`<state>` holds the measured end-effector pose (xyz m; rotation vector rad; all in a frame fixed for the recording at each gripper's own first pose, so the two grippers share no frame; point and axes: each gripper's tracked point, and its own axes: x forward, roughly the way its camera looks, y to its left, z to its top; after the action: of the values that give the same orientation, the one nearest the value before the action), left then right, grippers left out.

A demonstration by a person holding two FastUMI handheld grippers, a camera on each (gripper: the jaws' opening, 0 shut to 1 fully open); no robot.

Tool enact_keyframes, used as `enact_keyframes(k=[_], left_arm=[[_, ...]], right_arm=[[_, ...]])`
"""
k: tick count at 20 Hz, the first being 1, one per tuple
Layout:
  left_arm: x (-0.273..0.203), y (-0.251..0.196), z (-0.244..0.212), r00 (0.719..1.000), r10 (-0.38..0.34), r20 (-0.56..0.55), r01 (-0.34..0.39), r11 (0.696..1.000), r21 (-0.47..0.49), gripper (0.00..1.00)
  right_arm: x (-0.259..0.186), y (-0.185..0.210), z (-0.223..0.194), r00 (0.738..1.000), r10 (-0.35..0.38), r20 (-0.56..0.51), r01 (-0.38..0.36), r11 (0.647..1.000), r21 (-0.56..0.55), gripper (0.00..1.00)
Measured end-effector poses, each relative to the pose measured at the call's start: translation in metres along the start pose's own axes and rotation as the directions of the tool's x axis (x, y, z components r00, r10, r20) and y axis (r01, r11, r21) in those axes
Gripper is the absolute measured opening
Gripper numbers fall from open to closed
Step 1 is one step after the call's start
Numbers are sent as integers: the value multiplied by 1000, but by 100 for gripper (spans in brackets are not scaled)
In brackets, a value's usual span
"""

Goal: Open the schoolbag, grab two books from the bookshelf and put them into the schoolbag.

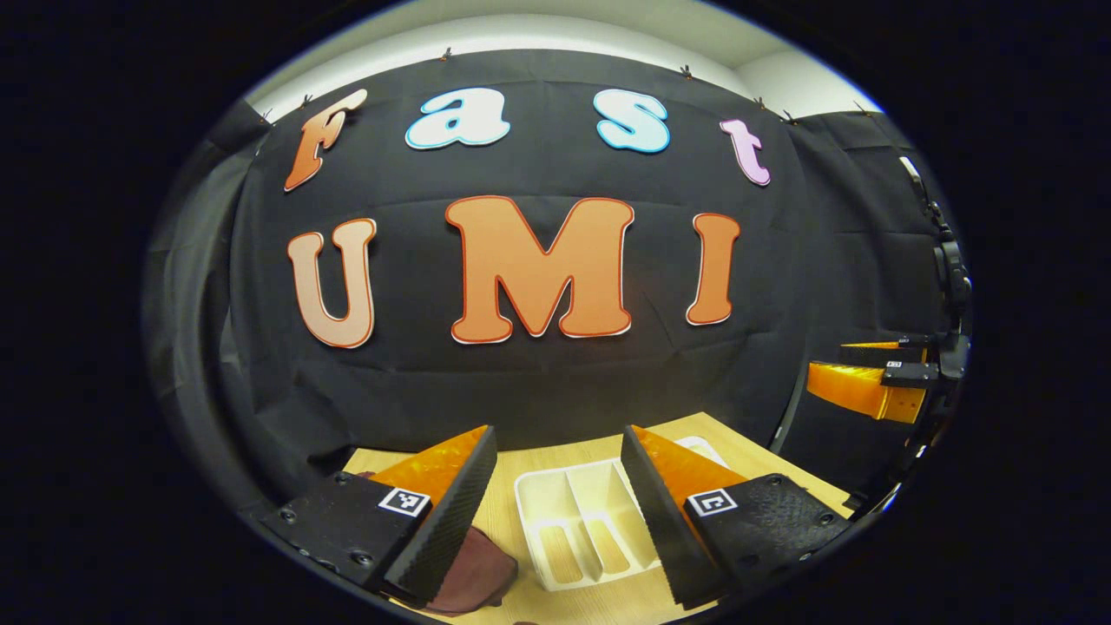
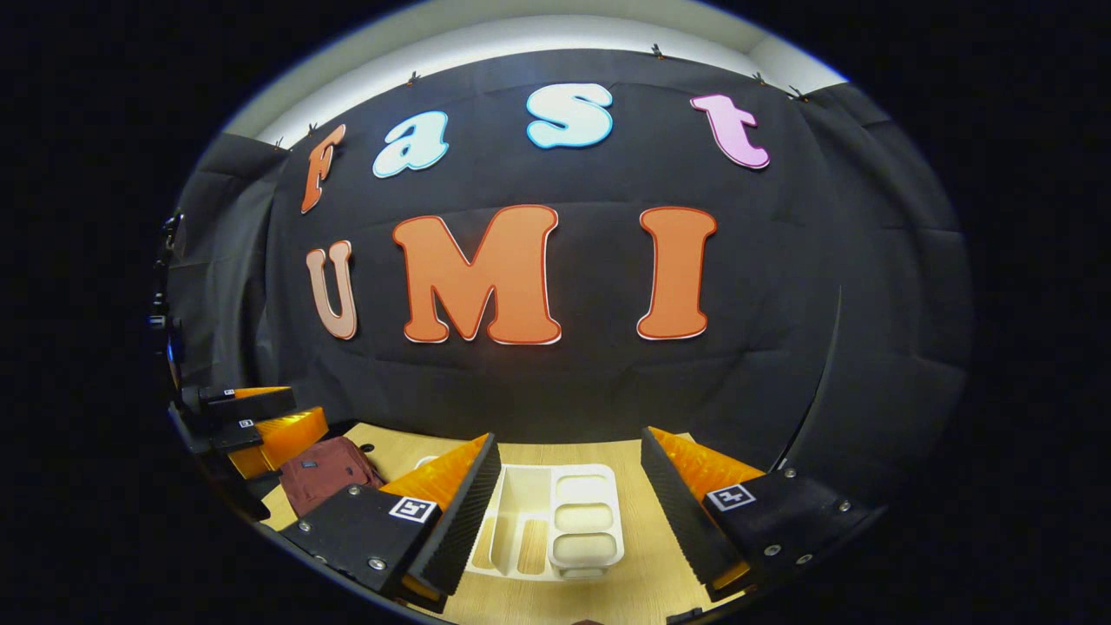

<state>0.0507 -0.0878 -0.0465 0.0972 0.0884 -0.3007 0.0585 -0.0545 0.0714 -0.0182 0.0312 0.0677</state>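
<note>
Overhead, both grippers, left (image 1: 558, 512) and right (image 2: 568, 512), gape wide above one schoolbag (image 2: 325, 473) and one white bookshelf (image 2: 555, 521).

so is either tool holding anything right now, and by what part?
Nothing held. Left tool and right tool are both open above the table, with only the white tray visible between their fingers.

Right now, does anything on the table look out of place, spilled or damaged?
Nothing looks spilled or damaged. The maroon schoolbag sits on the wooden table beside the white divided organizer. One oddity for this task: the organizer's visible compartments hold no books. Both the left gripper and right gripper are open and empty.
</note>
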Motion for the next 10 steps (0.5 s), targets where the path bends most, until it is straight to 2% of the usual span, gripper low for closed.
enact_keyframes(k=[6, 10], left_arm=[[2, 1, -3, 1000, -7, -13, 7, 1000, -15, 92], [2, 3, -3, 1000, 13, -13, -13, 999, -34, 93]], right_arm=[[-14, -2, -10, 1000, -9, -20, 10, 1000, 25, 97], [-17, -1, -9, 1000, -22, -13, 22, 999, 28, 97]])
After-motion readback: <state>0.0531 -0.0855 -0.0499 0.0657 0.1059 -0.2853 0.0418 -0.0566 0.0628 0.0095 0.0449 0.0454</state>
